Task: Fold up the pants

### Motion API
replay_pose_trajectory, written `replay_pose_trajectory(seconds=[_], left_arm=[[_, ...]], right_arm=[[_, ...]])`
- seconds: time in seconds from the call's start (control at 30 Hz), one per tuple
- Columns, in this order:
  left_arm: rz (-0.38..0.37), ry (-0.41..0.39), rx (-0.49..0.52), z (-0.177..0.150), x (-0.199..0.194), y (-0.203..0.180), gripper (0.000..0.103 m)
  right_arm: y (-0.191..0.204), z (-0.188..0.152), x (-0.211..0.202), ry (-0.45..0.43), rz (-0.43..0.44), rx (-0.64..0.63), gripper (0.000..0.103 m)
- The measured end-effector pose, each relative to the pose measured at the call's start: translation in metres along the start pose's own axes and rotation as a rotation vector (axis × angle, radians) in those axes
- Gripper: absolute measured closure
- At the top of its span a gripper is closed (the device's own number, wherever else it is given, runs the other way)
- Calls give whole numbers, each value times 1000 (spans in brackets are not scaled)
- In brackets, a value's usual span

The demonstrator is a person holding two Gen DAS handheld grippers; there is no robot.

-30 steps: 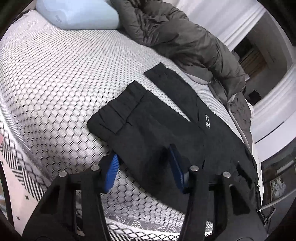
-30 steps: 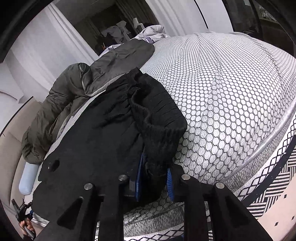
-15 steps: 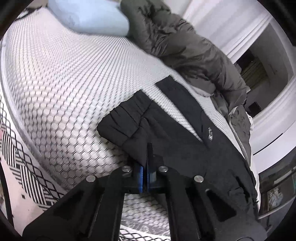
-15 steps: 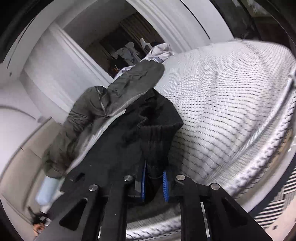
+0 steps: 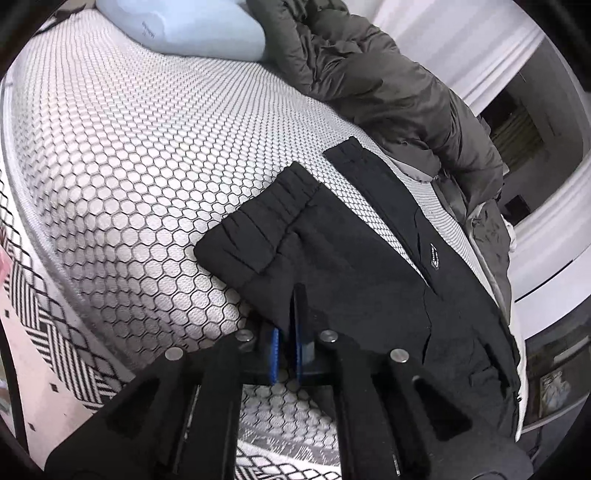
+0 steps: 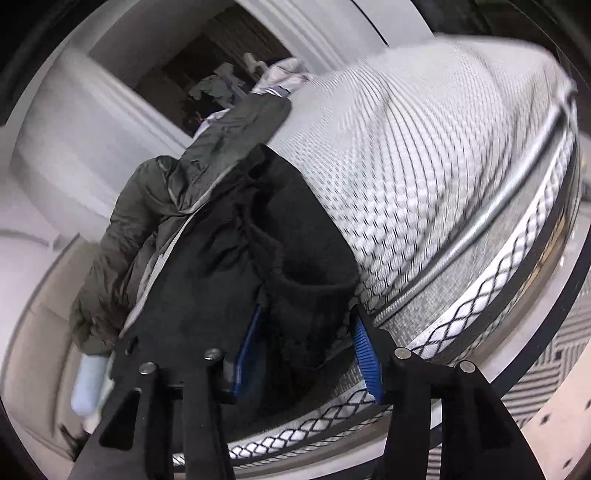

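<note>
Black pants (image 5: 354, 266) lie on the bed with both legs reaching away toward the pillow end. My left gripper (image 5: 286, 347) is shut on the near edge of one pant leg, just behind its ribbed cuff (image 5: 258, 229). In the right wrist view the pants' waistband end (image 6: 306, 273) is bunched up at the mattress edge. My right gripper (image 6: 306, 354) is open, its blue pads (image 6: 364, 354) standing on either side of the bunched fabric without pinching it.
The bed has a white honeycomb-patterned mattress (image 5: 129, 147). A dark olive puffer jacket (image 5: 388, 85) lies beside the pants at the back. A light blue pillow (image 5: 192, 26) sits at the head. A black-and-white patterned rug (image 5: 44, 325) covers the floor below.
My left gripper closed on the pant leg edge and has stayed shut. My right gripper, shut on the waistband before, has now opened. The right view has tilted and swung.
</note>
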State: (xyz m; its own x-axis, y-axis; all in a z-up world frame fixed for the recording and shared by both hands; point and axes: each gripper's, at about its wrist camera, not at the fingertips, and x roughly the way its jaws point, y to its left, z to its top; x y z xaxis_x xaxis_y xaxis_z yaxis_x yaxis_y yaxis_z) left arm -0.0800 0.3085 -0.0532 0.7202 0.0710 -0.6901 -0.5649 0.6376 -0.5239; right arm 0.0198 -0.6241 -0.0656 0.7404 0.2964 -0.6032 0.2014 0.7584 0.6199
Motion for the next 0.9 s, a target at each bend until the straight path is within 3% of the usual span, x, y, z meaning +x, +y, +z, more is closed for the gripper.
replay_pose_trajectory(seconds=[0.03, 0.1, 0.3, 0.57, 0.77, 0.9], left_arm=[[-11, -9, -13, 0, -2, 1, 103], [-19, -28, -7, 0, -8, 1, 103], [-48, -66, 7, 13, -26, -9, 103], [-87, -100, 33, 82, -14, -62, 103], [-66, -63, 54, 162, 48, -128, 103], [16, -32, 83, 212, 116, -171, 103]], right_arm=[[-6, -1, 6, 13, 30, 37, 76], [-5, -5, 4, -8, 47, 47, 88], [21, -2, -40, -133, 78, -23, 90], [100, 53, -52, -281, 71, -108, 91], [162, 128, 1, -336, 5, -131, 92], [202, 182, 63, -317, -68, -156, 92]])
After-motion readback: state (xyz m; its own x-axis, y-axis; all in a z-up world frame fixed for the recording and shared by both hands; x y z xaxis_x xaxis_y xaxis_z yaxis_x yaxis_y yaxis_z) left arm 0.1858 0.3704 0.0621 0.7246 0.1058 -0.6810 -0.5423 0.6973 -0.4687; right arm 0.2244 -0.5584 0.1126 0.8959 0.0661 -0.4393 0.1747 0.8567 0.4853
